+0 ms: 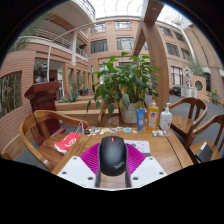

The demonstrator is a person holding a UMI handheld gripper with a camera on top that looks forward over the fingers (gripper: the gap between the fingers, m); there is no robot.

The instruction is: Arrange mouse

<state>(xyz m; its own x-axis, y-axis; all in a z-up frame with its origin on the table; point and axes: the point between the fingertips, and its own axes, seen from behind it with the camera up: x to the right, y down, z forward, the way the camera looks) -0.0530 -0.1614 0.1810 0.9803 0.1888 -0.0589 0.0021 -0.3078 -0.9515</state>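
Observation:
A black mouse (112, 155) with a red scroll wheel sits between my gripper's (112, 162) two fingers. The magenta pads (92, 158) press on both of its sides. The mouse is held over the near part of a round wooden table (170, 152), its front pointing away from me. I cannot tell whether its underside touches the tabletop.
A red object (68, 142) and papers (140, 146) lie on the table. A potted plant (125, 85), an orange bottle (153, 116) and a clear bottle (165, 119) stand at the far side. Wooden chairs stand at the left (42, 128) and right (195, 110).

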